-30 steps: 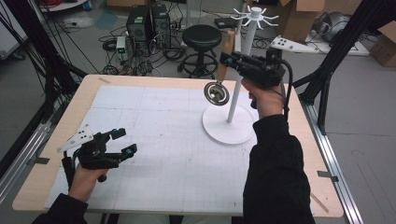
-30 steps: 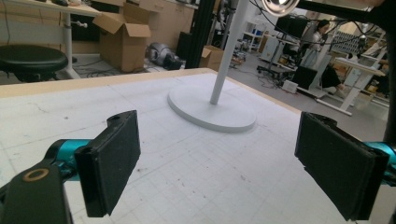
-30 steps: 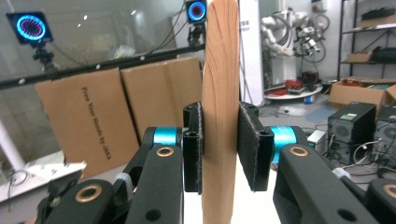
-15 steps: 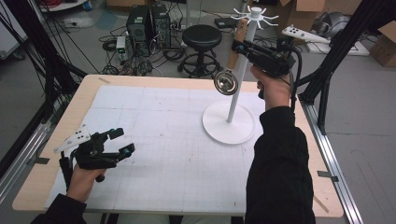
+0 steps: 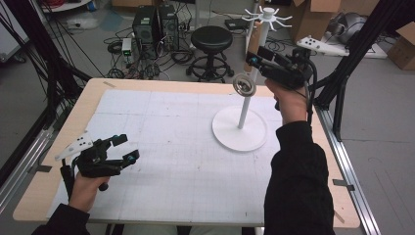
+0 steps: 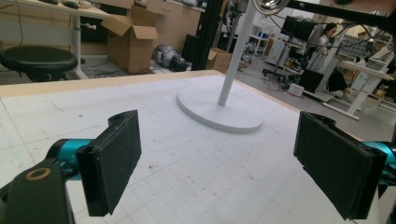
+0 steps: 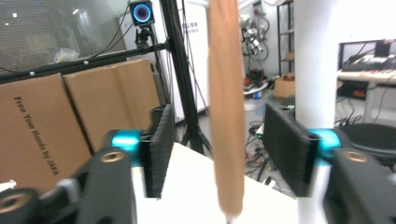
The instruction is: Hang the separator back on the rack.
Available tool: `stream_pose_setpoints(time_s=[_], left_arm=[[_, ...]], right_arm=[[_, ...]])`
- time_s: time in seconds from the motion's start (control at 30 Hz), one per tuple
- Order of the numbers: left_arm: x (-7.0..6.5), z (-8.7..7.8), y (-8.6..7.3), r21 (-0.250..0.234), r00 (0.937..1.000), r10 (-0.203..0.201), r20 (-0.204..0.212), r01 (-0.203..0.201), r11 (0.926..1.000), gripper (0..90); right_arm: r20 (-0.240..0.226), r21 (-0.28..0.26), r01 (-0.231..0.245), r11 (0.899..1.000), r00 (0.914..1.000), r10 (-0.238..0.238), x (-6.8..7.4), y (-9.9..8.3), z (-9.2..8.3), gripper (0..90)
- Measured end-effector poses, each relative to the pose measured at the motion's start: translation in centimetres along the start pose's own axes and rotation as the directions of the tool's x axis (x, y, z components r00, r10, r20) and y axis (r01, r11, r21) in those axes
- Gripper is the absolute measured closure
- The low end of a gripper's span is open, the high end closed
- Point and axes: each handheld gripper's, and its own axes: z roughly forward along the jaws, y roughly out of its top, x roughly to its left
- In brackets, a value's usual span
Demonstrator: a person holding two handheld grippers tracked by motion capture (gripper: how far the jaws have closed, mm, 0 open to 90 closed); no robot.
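The left gripper (image 5: 126,148) rests released over the left front of the table (image 5: 186,196), well apart from the work. The wooden-handled utensil (image 5: 251,49) hangs beside the top of the white hook stand (image 5: 240,131), its round metal head (image 5: 243,84) against the pole, and should be left by backing straight off without brushing the handle. Compared with a second ago, the right gripper (image 5: 256,57) has lifted it from mid-pole to the hooks, and its jaws have just been opening, the handle standing loose between the pads.
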Motion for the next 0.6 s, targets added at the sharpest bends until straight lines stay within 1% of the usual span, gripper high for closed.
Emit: stream_pose_setpoints(time_s=[0.03, 0.13, 0.23, 0.27, 0.3, 0.33, 0.37, 0.4, 0.43, 0.47, 0.5, 0.6], left_arm=[[0.0, 0.0, 0.0, -0.005, 1.0, -0.003, 0.0, 0.003, 1.0, 15.4], [0.1, 0.0, 0.0, -0.015, 1.0, 0.002, -0.001, -0.002, 0.9999, 15.3], [0.1, 0.0, -0.1, -0.024, 0.9999, 0.014, 0.0, -0.014, 0.9996, 15.0], [0.1, 0.0, -0.1, -0.023, 0.9999, 0.017, 0.004, -0.017, 0.9996, 14.9], [0.1, 0.0, -0.1, -0.029, 0.9997, 0.023, 0.006, -0.023, 0.9993, 14.9], [0.1, 0.0, -0.1, -0.034, 0.9997, 0.025, 0.005, -0.025, 0.9991, 14.7], [0.1, 0.0, -0.1, -0.041, 0.9996, 0.026, 0.01, -0.026, 0.9988, 14.6], [0.1, 0.0, -0.1, -0.046, 0.9995, 0.028, 0.011, -0.027, 0.9986, 14.6], [0.1, 0.0, -0.1, -0.053, 0.9995, 0.03, 0.007, -0.029, 0.9982, 14.6], [0.1, 0.0, 0.0, -0.056, 0.9994, 0.034, 0.003, -0.034, 0.9979, 14.6], [0.1, 0.0, 0.0, -0.057, 0.9994, 0.034, 0.002, -0.033, 0.9978, 14.6], [0.0, -0.1, 0.0, -0.043, 0.9995, 0.033, 0.001, -0.033, 0.9985, 14.6]], right_arm=[[0.009, 0.013, 0.009, 1.0, 0.9999, -0.009, -0.1, -0.5, -0.4, 38.3], [0.015, 0.037, 0.016, 0.999, 0.9997, -0.017, 0.0, -1.8, -1.5, 34.6], [0.038, 0.06, 0.032, 0.998, 0.9987, -0.034, 0.2, -3.6, -3.0, 30.1], [0.052, 0.059, 0.039, 0.997, 0.9977, -0.042, 0.4, -4.4, -3.5, 28.9], [0.067, 0.061, 0.045, 0.997, 0.9965, -0.049, 0.5, -5.2, -4.1, 27.2], [0.088, 0.071, 0.051, 0.996, 0.9945, -0.057, 0.7, -6.4, -5.0, 23.0], [0.101, 0.076, 0.054, 0.996, 0.993, -0.062, 0.8, -7.2, -5.5, 20.2], [0.126, 0.086, 0.055, 0.995, 0.9898, -0.066, 1.1, -8.5, -6.3, 18.8], [0.139, 0.096, 0.056, 0.994, 0.9879, -0.069, 1.2, -9.3, -6.8, 18.7], [0.151, 0.116, 0.067, 0.991, 0.985, -0.084, 1.4, -10.7, -7.6, 18.7], [0.156, 0.123, 0.073, 0.99, 0.9835, -0.091, 1.6, -11.5, -8.1, 18.7], [0.169, 0.139, 0.086, 0.986, 0.9794, -0.11, 2.3, -14.4, -9.9, 18.1]])
